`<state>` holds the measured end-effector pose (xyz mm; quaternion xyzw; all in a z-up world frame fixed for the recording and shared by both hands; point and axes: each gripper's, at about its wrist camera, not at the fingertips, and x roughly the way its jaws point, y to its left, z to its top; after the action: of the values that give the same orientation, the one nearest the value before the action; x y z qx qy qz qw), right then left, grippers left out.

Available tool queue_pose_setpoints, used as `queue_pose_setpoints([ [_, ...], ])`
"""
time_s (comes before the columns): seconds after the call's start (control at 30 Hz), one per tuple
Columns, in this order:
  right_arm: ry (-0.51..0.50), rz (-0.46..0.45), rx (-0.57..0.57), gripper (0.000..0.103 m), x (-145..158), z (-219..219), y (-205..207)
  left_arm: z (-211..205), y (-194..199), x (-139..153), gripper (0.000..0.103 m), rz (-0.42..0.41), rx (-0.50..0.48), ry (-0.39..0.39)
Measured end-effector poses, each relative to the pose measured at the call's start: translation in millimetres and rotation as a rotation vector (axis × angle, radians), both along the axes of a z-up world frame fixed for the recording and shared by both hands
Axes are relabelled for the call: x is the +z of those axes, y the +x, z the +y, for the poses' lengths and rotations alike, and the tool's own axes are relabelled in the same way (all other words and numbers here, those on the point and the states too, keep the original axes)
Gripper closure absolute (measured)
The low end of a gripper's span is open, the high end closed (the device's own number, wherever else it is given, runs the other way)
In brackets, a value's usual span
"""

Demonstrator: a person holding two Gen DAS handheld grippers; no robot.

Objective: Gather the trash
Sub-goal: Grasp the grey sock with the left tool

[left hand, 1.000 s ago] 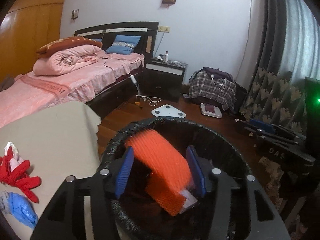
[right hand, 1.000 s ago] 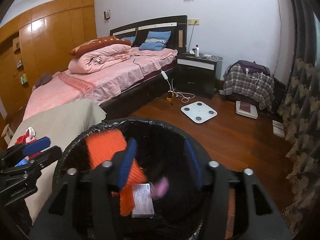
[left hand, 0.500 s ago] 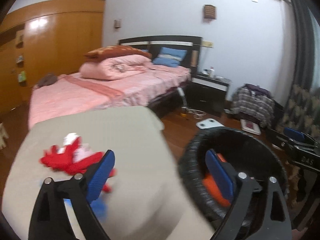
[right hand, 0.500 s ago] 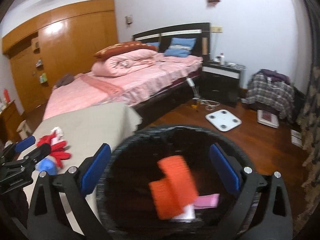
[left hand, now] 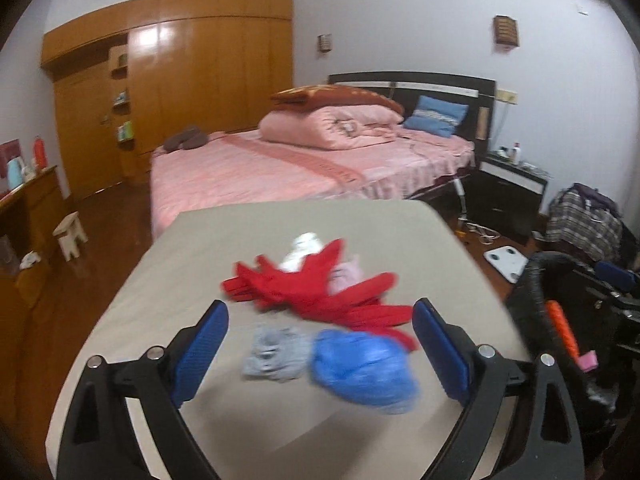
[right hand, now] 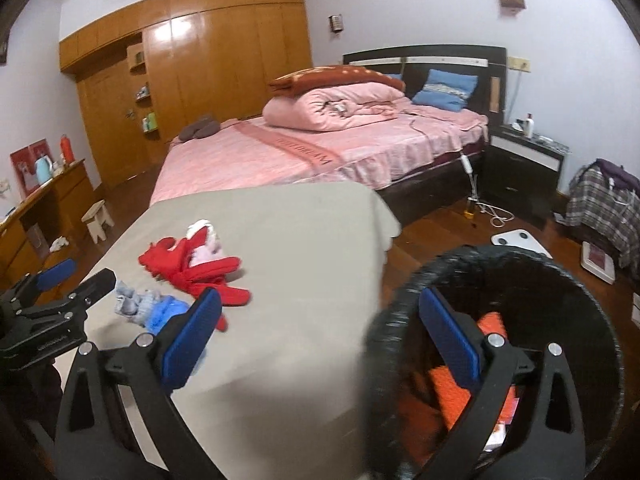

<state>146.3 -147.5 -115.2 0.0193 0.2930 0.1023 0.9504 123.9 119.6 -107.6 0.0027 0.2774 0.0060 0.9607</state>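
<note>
Both grippers, left (left hand: pixel 320 354) and right (right hand: pixel 320 342), gape wide and empty; orange trash (right hand: pixel 454 390) lies in the bin (right hand: pixel 404 300), red, grey and blue scraps (left hand: pixel 362 364) remain on the table (left hand: pixel 224 240).

I can find almost no writing here. The one trace is a line of woven letters on the pink band (right hand: pixel 306 148) across the bed (right hand: pixel 256 160) (it lies upside down to me, and too small to spell out). Nothing else carries legible text.
</note>
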Motion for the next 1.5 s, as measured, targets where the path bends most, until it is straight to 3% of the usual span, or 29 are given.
queue_pose_setpoints([
  [0.3, -0.037, 0.024, 0.033, 0.007, -19.3, 39.0, 18.1, 36.9, 19.6, -36.5, 0.013, 0.072, 0.057, -0.026],
  [0.7, -0.071, 0.065, 0.048, 0.007, -39.0, 53.1, 28.2, 43.8, 48.4, -72.2, 0.028, 0.176, 0.040, -0.063],
  [0.8, -0.072, 0.072, 0.051, 0.007, -41.4, 55.8, 30.2, 41.1, 54.5, -78.5, 0.040, 0.211, 0.015, -0.082],
  [0.87, -0.072, 0.076, 0.056, 0.007, -42.4, 57.2, 30.7, 38.1, 56.0, -79.6, 0.060, 0.216, -0.018, -0.099],
  [1.1, -0.067, 0.080, 0.079, 0.007, -42.5, 66.2, 29.4, 48.0, 43.6, -67.4, 0.063, 0.163, 0.014, -0.141],
  [1.5, -0.027, 0.149, 0.173, 0.007, -58.7, 118.7, 28.1, 84.9, 23.8, -66.7, 0.063, 0.160, 0.105, -0.075],
])
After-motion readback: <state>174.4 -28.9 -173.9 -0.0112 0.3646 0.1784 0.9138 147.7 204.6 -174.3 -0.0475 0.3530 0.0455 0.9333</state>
